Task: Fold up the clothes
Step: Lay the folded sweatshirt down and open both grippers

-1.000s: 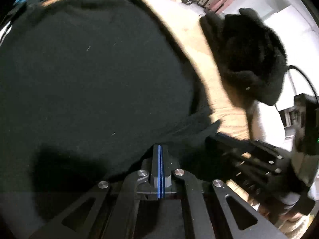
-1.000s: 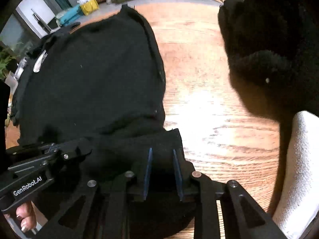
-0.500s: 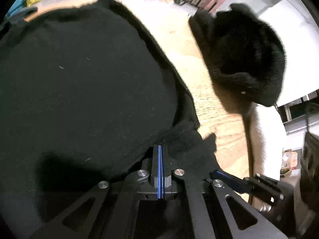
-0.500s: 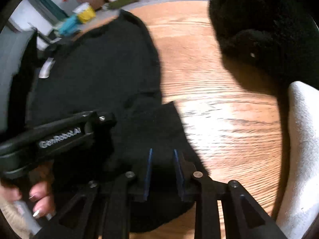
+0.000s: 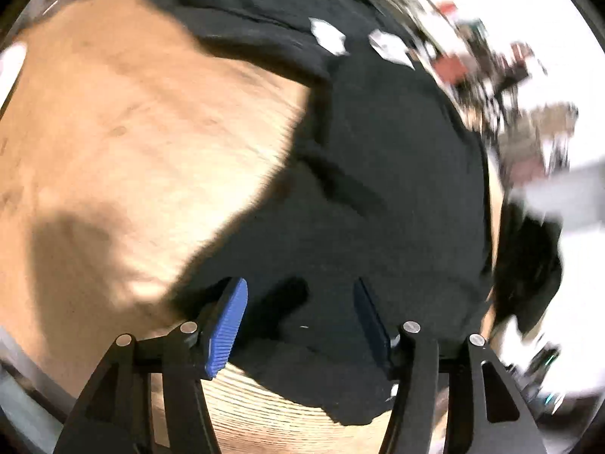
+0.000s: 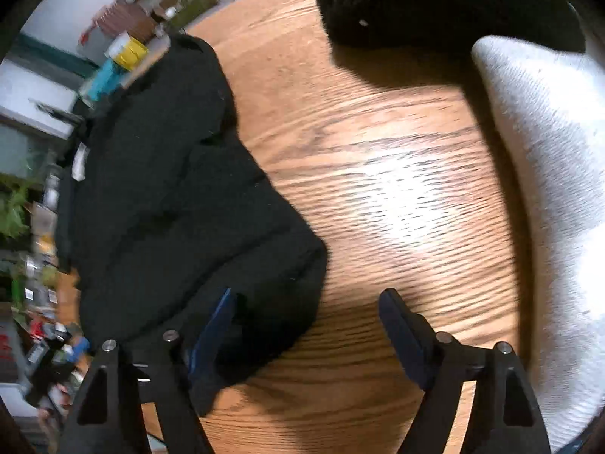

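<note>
A black garment [image 5: 378, 174] lies spread on the wooden table [image 5: 113, 151], with white labels [image 5: 329, 38] showing near its far end. My left gripper [image 5: 298, 310] hovers over the garment's near edge; its jaws are opening, and the blue pads [image 5: 227, 321] press on nothing. In the right wrist view the same black garment [image 6: 170, 208] lies at the left, partly folded. My right gripper [image 6: 306, 317] is opening too: its left finger is over the garment's corner, its right finger [image 6: 401, 325] over bare wood [image 6: 397, 189]. Neither gripper holds cloth.
A fluffy black garment [image 6: 416, 0] sits at the far right of the table, and a white ribbed cloth [image 6: 548, 189] lies along the right side. Cluttered shelves and boxes [image 6: 124, 49] stand beyond the table's far-left edge.
Both grippers let go of the black garment's hem and opened wide. The left hand swung and rolled, so bare table now fills its left half. The right gripper shifted right.
</note>
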Available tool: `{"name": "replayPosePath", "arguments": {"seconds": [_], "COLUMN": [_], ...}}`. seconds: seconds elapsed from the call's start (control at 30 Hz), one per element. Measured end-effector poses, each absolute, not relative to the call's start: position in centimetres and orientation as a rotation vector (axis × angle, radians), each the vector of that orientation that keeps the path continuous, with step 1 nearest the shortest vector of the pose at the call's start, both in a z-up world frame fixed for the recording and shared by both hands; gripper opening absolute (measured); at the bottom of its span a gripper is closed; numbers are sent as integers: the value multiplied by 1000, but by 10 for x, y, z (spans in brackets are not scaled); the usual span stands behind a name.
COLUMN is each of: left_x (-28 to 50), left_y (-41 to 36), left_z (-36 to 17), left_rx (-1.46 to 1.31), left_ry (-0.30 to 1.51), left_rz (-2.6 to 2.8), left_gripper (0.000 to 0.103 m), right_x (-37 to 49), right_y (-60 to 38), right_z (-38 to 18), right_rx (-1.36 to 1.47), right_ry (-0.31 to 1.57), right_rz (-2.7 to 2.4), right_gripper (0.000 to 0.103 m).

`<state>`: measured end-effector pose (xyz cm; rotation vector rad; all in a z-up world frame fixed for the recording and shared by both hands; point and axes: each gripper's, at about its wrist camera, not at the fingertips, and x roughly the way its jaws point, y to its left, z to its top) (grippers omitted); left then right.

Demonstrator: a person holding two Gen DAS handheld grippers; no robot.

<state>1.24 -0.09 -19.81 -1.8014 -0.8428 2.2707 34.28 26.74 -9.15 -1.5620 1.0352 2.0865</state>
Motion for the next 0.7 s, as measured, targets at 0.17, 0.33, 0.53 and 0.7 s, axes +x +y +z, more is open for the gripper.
{"name": "replayPosePath", "arguments": {"seconds": [0.17,0.33,0.53,0.7], "left_x": [22,41,52,36], "left_y": [-34,-57,-31,-2], "left_z": [-200,-202,-222,-229], "left_rx": [-1796,-1769,-1732,-1706], "left_ry": [-980,-1132,-1244,-1228], "left_rz": [2304,2340,2325,2273], "left_gripper": [62,69,72,73], "right_x": [362,371,377,316], "right_y": [260,266,296,313], "right_z": [-102,-112,-110,-136], "right_rx": [-1530,-1455,-1420,-1400], "right_ry": [1222,1322,1388,1438], "right_rz": [2055,2071,2087,2095], "right_gripper": [81,81,81,76]}}
